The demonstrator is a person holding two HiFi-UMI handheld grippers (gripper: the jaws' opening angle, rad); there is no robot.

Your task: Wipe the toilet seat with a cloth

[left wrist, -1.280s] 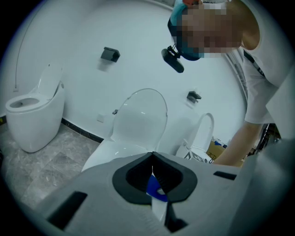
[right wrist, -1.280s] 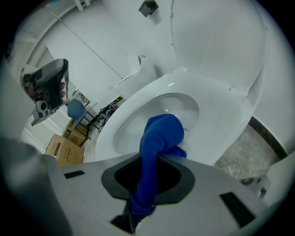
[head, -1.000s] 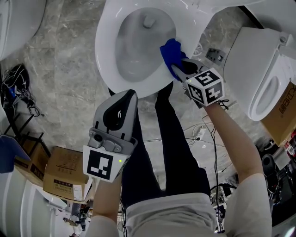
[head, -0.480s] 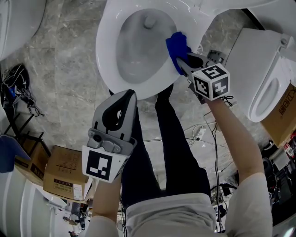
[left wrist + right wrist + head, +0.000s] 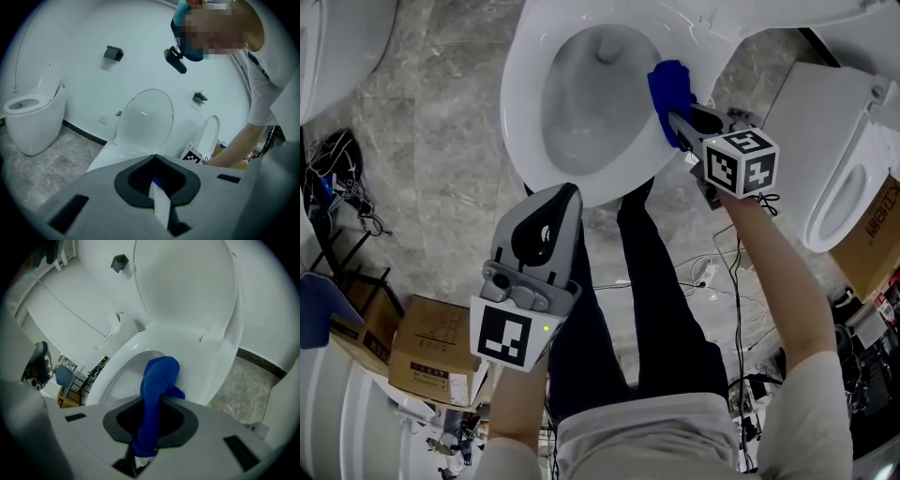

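The white toilet seat [image 5: 520, 112] rings the bowl at the top of the head view, with the lid [image 5: 187, 282] raised behind it. A blue cloth [image 5: 669, 89] lies pressed on the seat's right side. My right gripper [image 5: 677, 120] is shut on the blue cloth [image 5: 157, 380], which bulges out past the jaws onto the seat [image 5: 206, 359]. My left gripper [image 5: 567, 190] hangs just in front of the bowl's near rim, jaws together, holding nothing. In its own view, the left gripper [image 5: 154, 157] points over the seat toward the raised lid [image 5: 145, 112].
A second toilet [image 5: 834, 159] stands close on the right, and another [image 5: 33, 112] on the left. Cardboard boxes [image 5: 431, 347] and cables [image 5: 337, 178] lie on the marble floor at the left. The person's legs [image 5: 628, 300] stand before the bowl.
My right gripper has slid the blue cloth along the seat's right side toward the back. The left gripper has stayed where it was.
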